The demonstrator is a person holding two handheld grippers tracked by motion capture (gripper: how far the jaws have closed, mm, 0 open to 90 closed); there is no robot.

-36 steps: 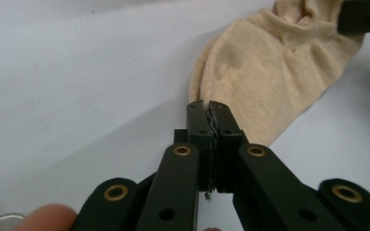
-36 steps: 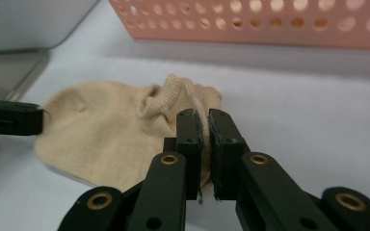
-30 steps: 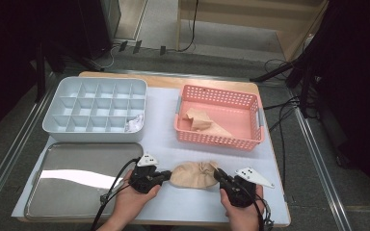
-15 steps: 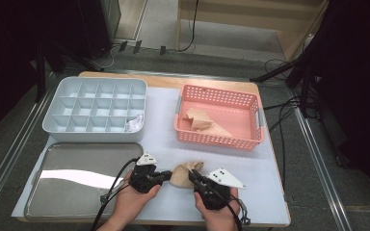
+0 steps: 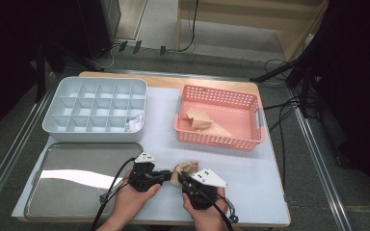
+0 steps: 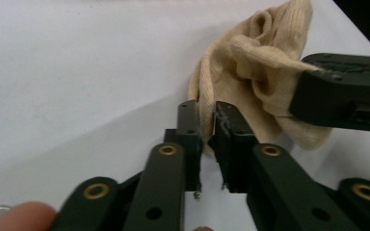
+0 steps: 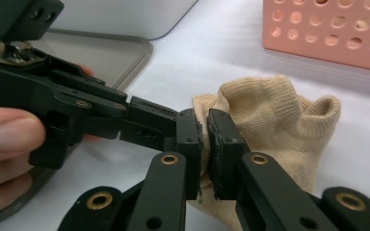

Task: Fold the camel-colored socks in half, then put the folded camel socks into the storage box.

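Observation:
A beige sock (image 5: pixel 187 168) lies bunched up on the white table near the front edge. My right gripper (image 5: pixel 182 177) comes at it from the right and is shut on a fold of the sock (image 7: pixel 274 115), its jaws (image 7: pixel 204 115) pinching the knit. My left gripper (image 5: pixel 167 176) points right, tip to tip with it. In the left gripper view its jaws (image 6: pixel 207 108) have just been opening. The sock's edge (image 6: pixel 260 62) still hangs in the narrow gap between them, with the pads slack. One finger of the right gripper (image 6: pixel 342 91) shows at the right.
A metal tray (image 5: pixel 77 183) lies at the front left, right beside my left hand. Behind it stands a grey compartment box (image 5: pixel 58 125) with a white scrap (image 5: pixel 135 122) in one cell. A pink basket (image 5: pixel 257 120) at the back right holds beige cloth (image 5: pixel 200 120).
My right gripper has slid left toward the left one, folding the flat sock into a small lump between the two. The left hand has stayed put.

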